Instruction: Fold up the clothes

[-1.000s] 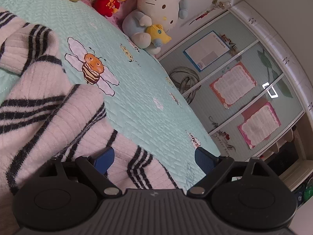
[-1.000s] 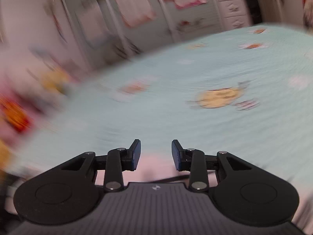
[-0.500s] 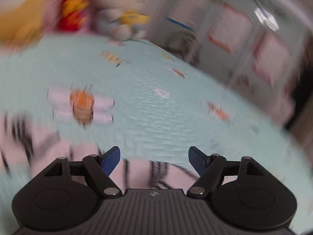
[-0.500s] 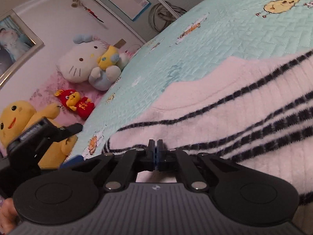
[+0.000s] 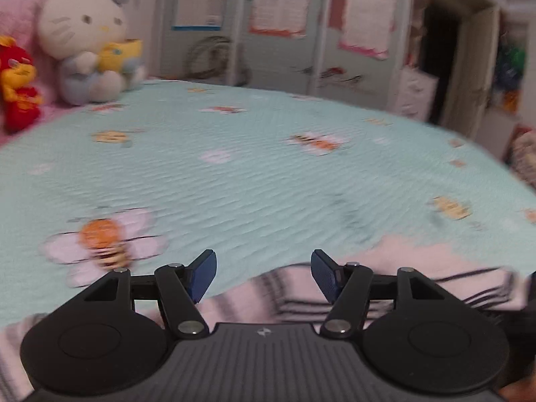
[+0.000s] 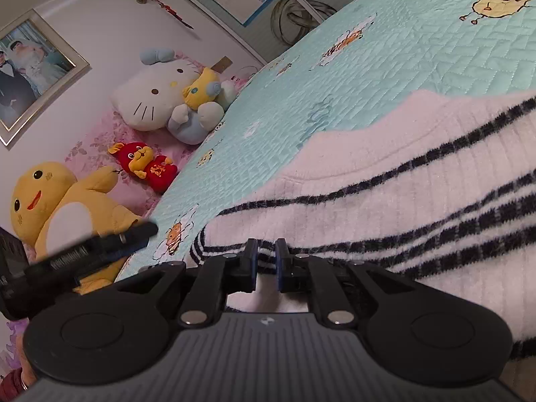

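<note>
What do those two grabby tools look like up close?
Both tongs, left and right, are black plastic with a ribbed grey body, two round discs, silver screws and a small lightning logo. Their fingertips wear blue pads. No cables show.

- We see the sweater (image 6: 418, 194) as fuzzy ribbed knit, white with dark stripes.
- We read the bedspread (image 6: 435, 53) as quilted cloth with a faint sheen.
- The right gripper (image 6: 266, 264) shows matt black plastic and shiny metal pivots.
- The cat toy (image 6: 150, 100) looks plush.

left gripper (image 5: 263, 273) lifted, jaws apparently narrowing
</note>
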Demonstrator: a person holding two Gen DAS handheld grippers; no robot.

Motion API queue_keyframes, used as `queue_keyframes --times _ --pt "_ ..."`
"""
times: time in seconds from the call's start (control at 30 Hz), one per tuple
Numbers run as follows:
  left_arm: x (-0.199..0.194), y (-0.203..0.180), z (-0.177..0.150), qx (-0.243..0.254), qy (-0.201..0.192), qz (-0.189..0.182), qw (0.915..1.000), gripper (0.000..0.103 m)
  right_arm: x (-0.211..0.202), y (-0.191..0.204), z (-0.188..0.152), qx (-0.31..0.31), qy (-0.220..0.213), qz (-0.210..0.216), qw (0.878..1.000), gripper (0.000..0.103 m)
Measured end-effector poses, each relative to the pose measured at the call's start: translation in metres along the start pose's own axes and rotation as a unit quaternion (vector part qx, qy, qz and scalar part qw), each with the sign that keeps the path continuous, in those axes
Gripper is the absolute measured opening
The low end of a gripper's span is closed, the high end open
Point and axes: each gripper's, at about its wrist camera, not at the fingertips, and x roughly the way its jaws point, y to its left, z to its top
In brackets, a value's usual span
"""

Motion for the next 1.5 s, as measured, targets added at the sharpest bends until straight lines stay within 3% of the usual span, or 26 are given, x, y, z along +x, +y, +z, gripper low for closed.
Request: queue_keyframes --times 0.07,0.1,0.2,0.27,0.3,0.47,0.57,0.63,0.73,0.8,0.83,0.9,0.93,1.03,1.13,1.2,1.23,1.33,1.37,1.5 --pt "0.020 -0.016 0.002 0.024 0.032 -0.024 0.9989 0.068 0.001 -0.001 0.000 0.004 0.000 0.003 1.000 0.011" --pt "0.033 -0.023 -0.001 0.050 0.066 -0.027 0.9962 0.067 0.001 -0.001 0.000 0.006 0.000 0.005 1.000 0.011" --pt "0.047 -0.036 -0.028 0.147 0.144 -0.007 0.9787 0.066 0.001 -0.002 0.001 0.011 0.001 0.008 1.000 0.011" --pt "0.027 -0.033 -0.041 0.191 0.125 0.003 0.9735 0.067 0.001 -0.002 0.001 0.011 0.002 0.008 1.000 0.011" --pt "0.020 -0.029 -0.045 0.197 0.135 0.004 0.9710 0.067 0.001 -0.002 0.001 0.011 0.002 0.008 1.000 0.011" --pt "-0.002 -0.012 -0.043 0.164 0.159 -0.019 0.9734 0.066 0.003 0.002 0.001 0.003 0.010 0.000 1.000 0.011" --pt "-0.005 -0.019 -0.023 0.143 0.112 -0.025 0.9832 0.066 0.003 0.003 0.001 0.002 0.009 0.000 1.000 0.012" --pt "0.000 -0.022 -0.008 0.125 0.082 -0.018 0.9886 0.066 0.000 0.008 0.000 -0.009 -0.002 0.010 1.000 0.019" --pt "0.022 -0.018 0.010 0.072 0.069 -0.016 0.9949 0.065 -0.004 0.022 -0.001 -0.040 0.002 0.042 0.998 0.025" --pt "0.046 -0.015 0.011 0.036 0.102 -0.042 0.9932 0.061 0.002 0.026 -0.004 -0.042 0.032 0.067 0.996 0.028" --pt "0.058 -0.013 0.011 0.020 0.119 -0.054 0.9912 0.052 0.006 0.026 -0.006 -0.036 0.050 0.081 0.995 0.028" --pt "0.081 -0.014 0.004 0.021 0.159 -0.049 0.9859 0.042 0.014 0.029 -0.008 -0.049 0.091 0.065 0.993 0.028" --pt "0.085 -0.015 0.001 0.028 0.156 -0.045 0.9863 0.042 0.018 0.032 -0.010 -0.062 0.112 0.053 0.990 0.027" --pt "0.088 -0.018 0.000 0.028 0.155 -0.038 0.9868 0.042 0.015 0.060 -0.020 -0.167 0.169 0.039 0.971 0.027" --pt "0.078 -0.023 0.001 0.045 0.151 -0.025 0.9872 0.042 0.007 0.087 -0.041 -0.275 0.207 0.050 0.937 0.037" --pt "0.065 -0.026 0.002 0.063 0.133 -0.020 0.9888 0.047 0.002 0.101 -0.053 -0.326 0.223 0.065 0.916 0.066" --pt "0.062 -0.029 0.001 0.075 0.125 -0.020 0.9891 0.057 0.000 0.106 -0.058 -0.343 0.229 0.075 0.908 0.070" --pt "0.079 -0.035 -0.015 0.105 0.150 0.024 0.9828 0.069 0.000 0.102 -0.055 -0.337 0.230 0.084 0.909 0.071" --pt "0.078 -0.038 -0.019 0.112 0.134 0.030 0.9841 0.071 -0.001 0.097 -0.051 -0.325 0.229 0.090 0.913 0.069" --pt "0.069 -0.047 -0.019 0.114 0.139 0.063 0.9817 0.070 -0.009 0.073 -0.035 -0.260 0.220 0.109 0.934 0.064"
